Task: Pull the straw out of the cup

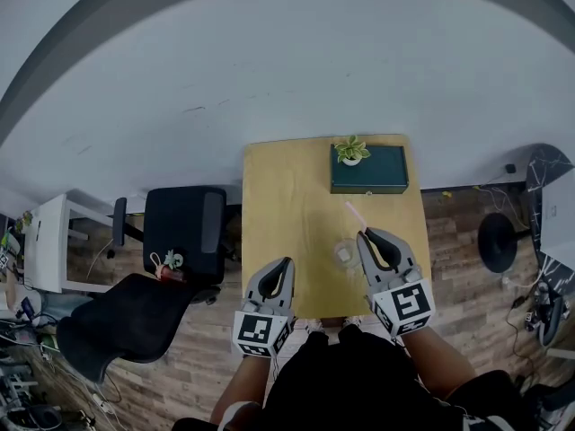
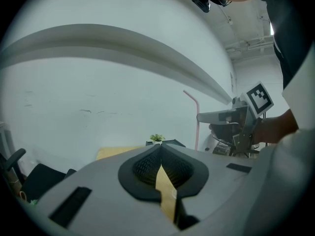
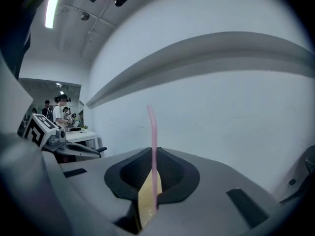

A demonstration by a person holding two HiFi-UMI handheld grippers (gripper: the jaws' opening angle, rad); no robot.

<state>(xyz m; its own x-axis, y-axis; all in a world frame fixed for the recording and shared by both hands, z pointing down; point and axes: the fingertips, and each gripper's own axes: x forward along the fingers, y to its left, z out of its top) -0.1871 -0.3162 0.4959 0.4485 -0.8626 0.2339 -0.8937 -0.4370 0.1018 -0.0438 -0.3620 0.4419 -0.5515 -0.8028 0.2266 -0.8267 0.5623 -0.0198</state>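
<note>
A clear plastic cup (image 1: pixel 344 254) stands on the yellow wooden table (image 1: pixel 287 196), near its front edge. My right gripper (image 1: pixel 364 233) is shut on a pink bendy straw (image 1: pixel 353 212), which it holds up, clear of the cup. In the right gripper view the straw (image 3: pixel 153 146) rises upright from between the closed jaws of the right gripper (image 3: pixel 153 154). My left gripper (image 1: pixel 287 262) hangs to the left of the cup, apart from it. Its jaws are shut with nothing between them, as the left gripper view shows (image 2: pixel 160 149). That view also catches the straw (image 2: pixel 197 117) and the right gripper (image 2: pixel 219 117).
A dark green box (image 1: pixel 369 171) with a small potted plant (image 1: pixel 351 150) sits at the table's far edge. A black office chair (image 1: pixel 184 232) stands left of the table, a white desk (image 1: pixel 45 241) farther left. A black round stand (image 1: pixel 497 241) is on the floor at right.
</note>
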